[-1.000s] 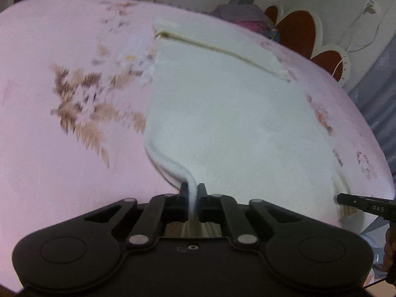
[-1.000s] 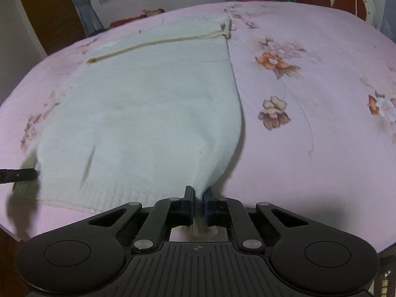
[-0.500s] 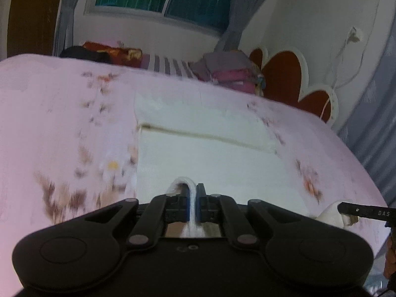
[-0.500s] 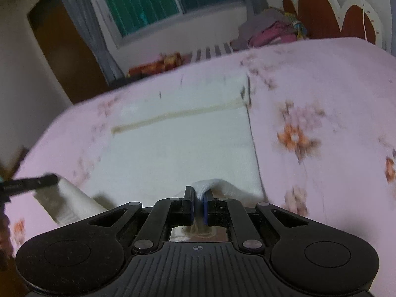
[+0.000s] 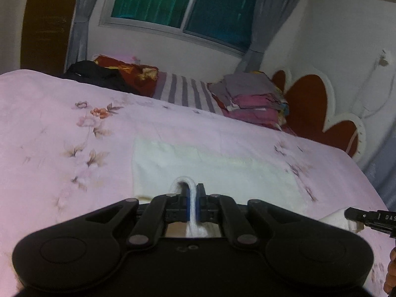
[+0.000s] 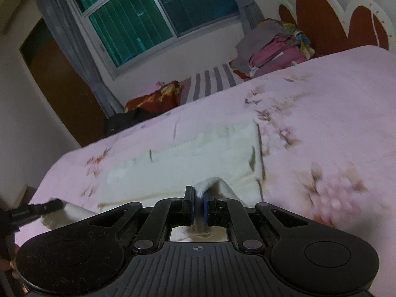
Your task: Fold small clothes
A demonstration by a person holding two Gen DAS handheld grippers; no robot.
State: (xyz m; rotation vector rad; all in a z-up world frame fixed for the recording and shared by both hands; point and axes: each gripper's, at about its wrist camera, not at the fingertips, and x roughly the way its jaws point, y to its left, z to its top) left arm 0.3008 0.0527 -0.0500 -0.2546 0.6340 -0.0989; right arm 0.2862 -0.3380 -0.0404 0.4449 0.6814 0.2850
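Observation:
A cream knit garment (image 5: 215, 170) lies flat on the pink flowered bed sheet (image 5: 61, 128); it also shows in the right wrist view (image 6: 188, 158). My left gripper (image 5: 193, 194) is shut on the garment's near left hem corner, lifted over the cloth. My right gripper (image 6: 197, 196) is shut on the near right hem corner, likewise lifted and carried forward. Each gripper's tip shows in the other's view, the right one (image 5: 356, 214) and the left one (image 6: 49, 205), each with cloth hanging from it.
A stack of folded clothes (image 5: 252, 101) and a red heart-shaped headboard (image 5: 311, 109) stand at the far right of the bed. A striped pillow (image 5: 183, 91), a red cushion (image 5: 138, 74) and dark cloth (image 5: 96, 74) lie under the window.
Both grippers have lifted the near hem and carried it forward over the garment toward its far edge, so the views tilt up and the visible cloth has shortened.

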